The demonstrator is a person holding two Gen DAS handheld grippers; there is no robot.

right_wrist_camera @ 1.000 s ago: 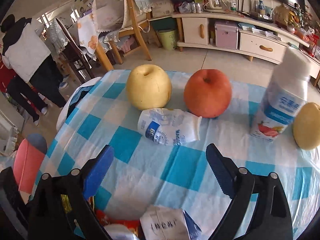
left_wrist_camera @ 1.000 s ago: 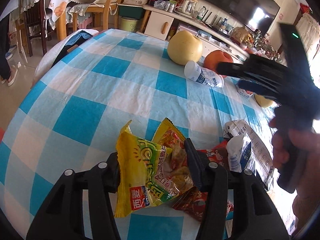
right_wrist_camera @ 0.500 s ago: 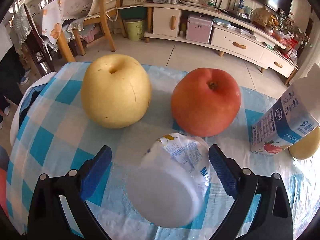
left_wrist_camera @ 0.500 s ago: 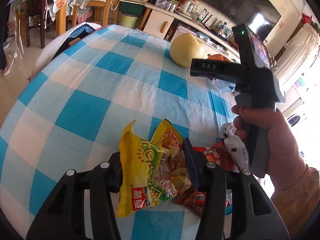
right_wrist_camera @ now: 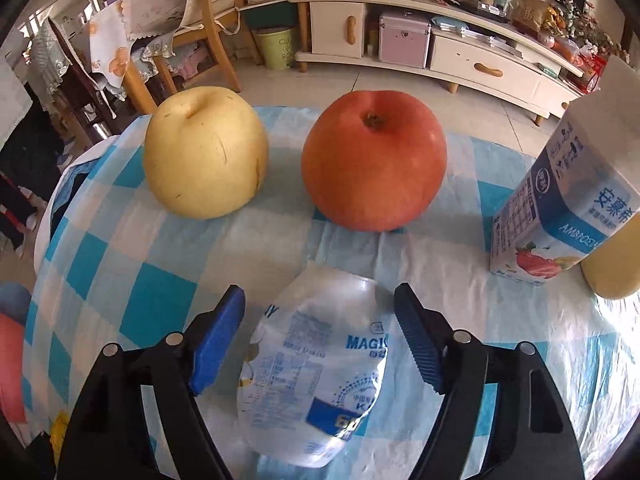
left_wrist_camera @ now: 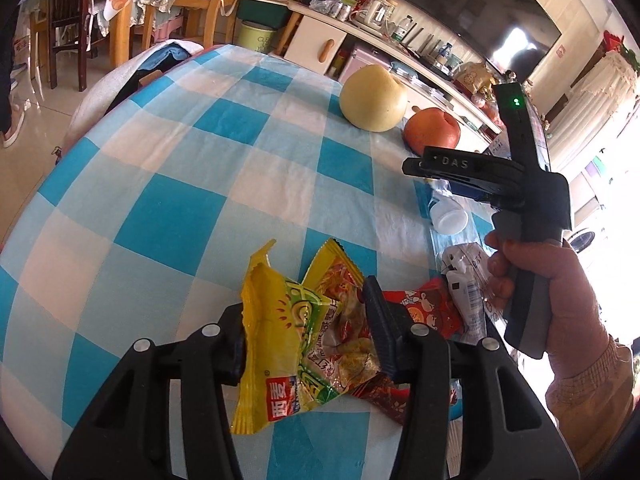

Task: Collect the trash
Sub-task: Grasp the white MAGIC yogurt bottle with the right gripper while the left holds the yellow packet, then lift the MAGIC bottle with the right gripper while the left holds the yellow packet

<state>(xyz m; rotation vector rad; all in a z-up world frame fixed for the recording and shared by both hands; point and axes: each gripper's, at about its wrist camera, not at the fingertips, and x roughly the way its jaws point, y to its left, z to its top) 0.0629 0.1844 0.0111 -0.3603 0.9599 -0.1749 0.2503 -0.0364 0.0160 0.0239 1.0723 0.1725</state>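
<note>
Two grippers are seen over the blue-and-white checked tablecloth (left_wrist_camera: 168, 216). The left gripper (left_wrist_camera: 306, 332) is clamped, as it was a second ago, on a bunch of yellow snack wrappers (left_wrist_camera: 288, 328), which is pinched between its pads just above the cloth; a red wrapper (left_wrist_camera: 428, 312) lies just beside it. The right gripper (right_wrist_camera: 320, 340), which a second ago was held wide and well back from the fruit, is now brought down around the white plastic bottle (right_wrist_camera: 320, 376) lying on its side in front of the pear (right_wrist_camera: 204, 152) and the red apple (right_wrist_camera: 374, 160). Its jaws have just been closing, and the bottle is between them, yet a narrow gap is seen at each blue pad (right_wrist_camera: 218, 340), so the bottle is not gripped. In the left wrist view the right hand (left_wrist_camera: 560, 280) is seen wrapped around the gripper's handle. A milk carton (right_wrist_camera: 576, 200) stands at the right, in front of a second yellow fruit (right_wrist_camera: 612, 264).
</note>
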